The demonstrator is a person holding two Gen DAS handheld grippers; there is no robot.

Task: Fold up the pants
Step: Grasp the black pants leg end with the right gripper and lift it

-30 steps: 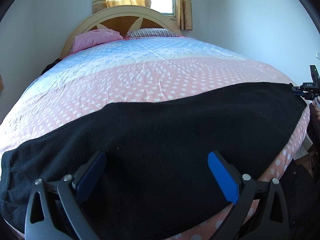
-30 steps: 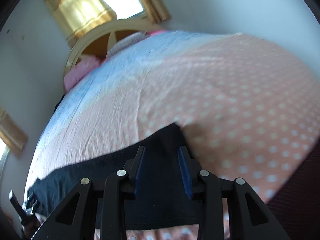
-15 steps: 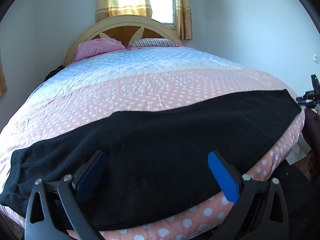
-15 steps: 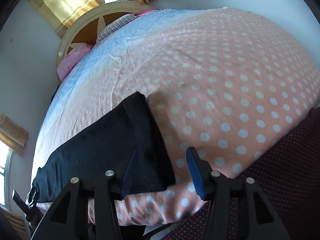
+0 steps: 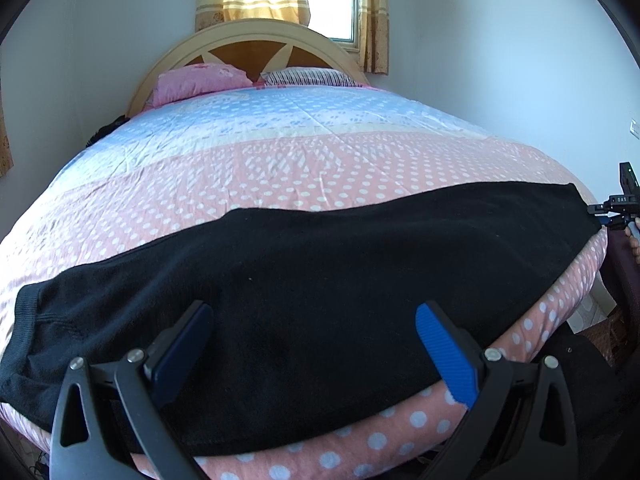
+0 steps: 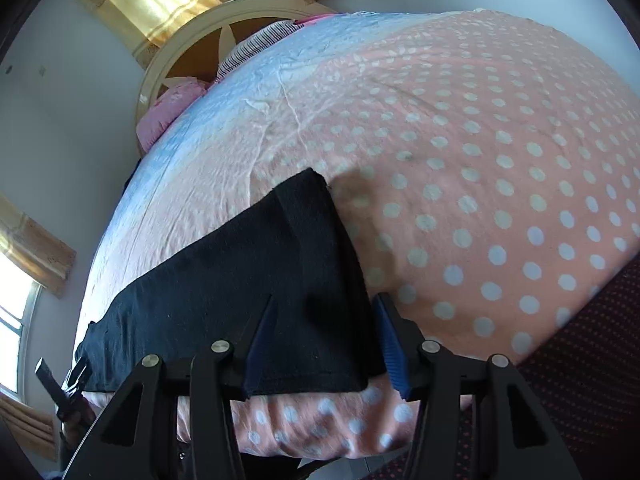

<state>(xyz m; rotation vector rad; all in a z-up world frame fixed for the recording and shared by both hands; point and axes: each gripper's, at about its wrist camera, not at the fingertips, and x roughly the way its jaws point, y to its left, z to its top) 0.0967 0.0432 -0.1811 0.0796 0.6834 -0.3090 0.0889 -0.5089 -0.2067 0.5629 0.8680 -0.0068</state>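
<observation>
Black pants (image 5: 320, 288) lie flat along the near edge of the bed, folded lengthwise, waistband at the left and leg cuffs at the right. My left gripper (image 5: 312, 344) is open and empty, hovering over the middle of the pants near the bed's edge. My right gripper (image 6: 324, 344) is open and empty, its fingers on either side of the cuff end of the pants (image 6: 280, 280) at the bed's edge. The right gripper also shows in the left wrist view (image 5: 618, 216) at the far right.
The bed has a pink polka-dot and pale blue cover (image 5: 304, 152). A pink pillow (image 5: 196, 80) and a striped pillow (image 5: 308, 77) lie by the curved headboard (image 5: 248, 40). White walls stand close on both sides. A dark red dotted cloth (image 6: 580, 360) is at the right.
My right gripper has let go of the cuff end, opened wider and drawn back towards the bed's edge. The pants now lie flat. My left gripper has pulled back a little, still open.
</observation>
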